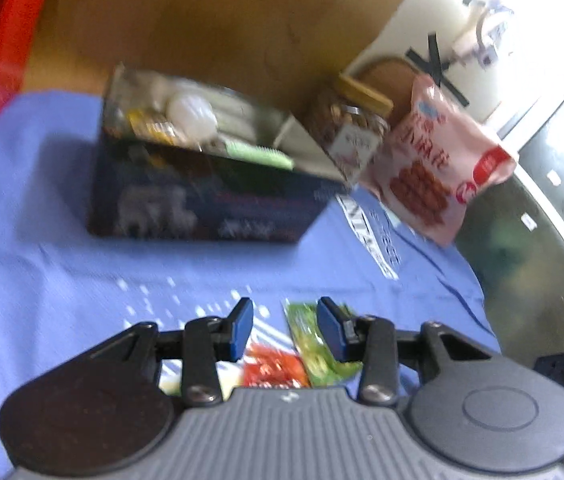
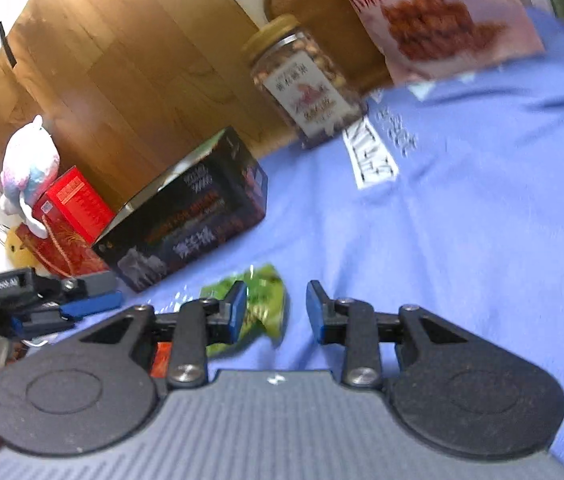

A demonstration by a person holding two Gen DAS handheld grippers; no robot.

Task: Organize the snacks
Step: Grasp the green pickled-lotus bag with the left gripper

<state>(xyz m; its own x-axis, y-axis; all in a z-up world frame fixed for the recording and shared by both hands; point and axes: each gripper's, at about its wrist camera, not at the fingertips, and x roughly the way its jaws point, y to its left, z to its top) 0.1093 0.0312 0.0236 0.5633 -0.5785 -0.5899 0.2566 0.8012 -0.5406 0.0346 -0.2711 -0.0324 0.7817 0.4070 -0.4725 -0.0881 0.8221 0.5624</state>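
Observation:
A dark snack box [image 1: 202,200] stands open-topped on the blue cloth [image 1: 42,240], with white and green packets inside. My left gripper [image 1: 287,322] hovers open just in front of it, over a red packet [image 1: 274,370] and a green packet [image 1: 316,354] lying on the cloth. In the right wrist view my right gripper [image 2: 276,308] is open, and the green packet [image 2: 264,300] lies on the cloth by its left finger, untouched by the pads. The box [image 2: 194,216] sits beyond it. A blue finger [image 2: 90,305] of my left gripper shows at the left.
A jar of nuts [image 2: 306,80] with a yellow lid and a pink snack bag [image 2: 442,20] stand at the back of the cloth. A red box [image 2: 78,200] and a plush toy [image 2: 30,160] sit left of the dark box. The glass table edge [image 1: 542,240] curves on the right.

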